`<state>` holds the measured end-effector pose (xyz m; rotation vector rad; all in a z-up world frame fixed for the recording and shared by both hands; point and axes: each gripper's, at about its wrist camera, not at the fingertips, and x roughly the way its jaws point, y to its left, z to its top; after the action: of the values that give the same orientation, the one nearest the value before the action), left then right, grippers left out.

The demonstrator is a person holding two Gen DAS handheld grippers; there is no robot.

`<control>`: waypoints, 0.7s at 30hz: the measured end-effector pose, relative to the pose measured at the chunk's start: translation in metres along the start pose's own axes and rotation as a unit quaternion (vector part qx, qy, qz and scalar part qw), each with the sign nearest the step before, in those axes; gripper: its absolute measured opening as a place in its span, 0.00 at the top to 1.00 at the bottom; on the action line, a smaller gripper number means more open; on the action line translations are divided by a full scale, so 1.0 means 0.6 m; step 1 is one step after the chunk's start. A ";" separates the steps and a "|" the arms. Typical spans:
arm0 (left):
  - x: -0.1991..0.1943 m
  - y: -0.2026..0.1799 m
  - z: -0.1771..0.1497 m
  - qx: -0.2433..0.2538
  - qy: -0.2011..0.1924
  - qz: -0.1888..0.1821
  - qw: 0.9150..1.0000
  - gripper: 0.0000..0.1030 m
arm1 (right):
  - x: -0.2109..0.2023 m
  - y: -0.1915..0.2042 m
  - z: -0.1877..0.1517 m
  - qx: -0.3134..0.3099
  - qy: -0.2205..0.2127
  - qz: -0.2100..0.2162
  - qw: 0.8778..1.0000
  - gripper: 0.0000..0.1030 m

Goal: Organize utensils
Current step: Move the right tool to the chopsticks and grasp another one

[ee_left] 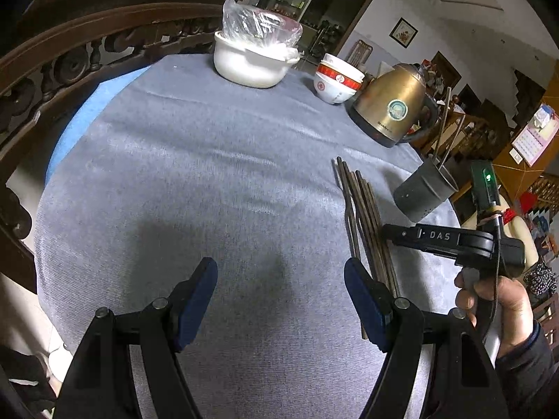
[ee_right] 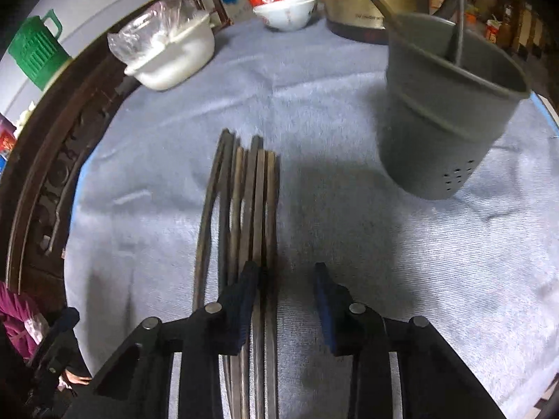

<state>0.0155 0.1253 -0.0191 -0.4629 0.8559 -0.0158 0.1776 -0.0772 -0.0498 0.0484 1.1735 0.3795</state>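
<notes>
Right tongs (ee_left: 386, 232), "DAS" lettering

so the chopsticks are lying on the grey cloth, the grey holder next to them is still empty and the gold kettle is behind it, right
Not quite: the grey holder is not empty. The right wrist view shows a couple of chopsticks already standing in it. The rest holds: the chopsticks lie on the grey cloth, with the gold kettle behind the holder.

"DAS" on right claw (ee_left: 384, 232)

Chopsticks (ee_right: 244, 209) on tablecloth (ee_right: 332, 104), holder (ee_right: 447, 115) to right.
</notes>
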 end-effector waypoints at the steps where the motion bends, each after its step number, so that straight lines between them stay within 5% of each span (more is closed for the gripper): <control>1: 0.002 0.000 0.001 0.000 0.002 0.000 1.000 0.27 | -0.001 0.000 0.000 -0.001 -0.002 -0.010 1.000 0.68; 21: 0.031 -0.027 0.011 0.005 0.028 -0.014 0.999 0.27 | 0.009 -0.001 -0.010 -0.023 -0.016 -0.028 0.999 0.73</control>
<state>0.0352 0.1097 -0.0223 -0.4664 0.9038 -0.0601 0.1740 -0.0770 -0.0574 -0.0191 1.1317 0.3547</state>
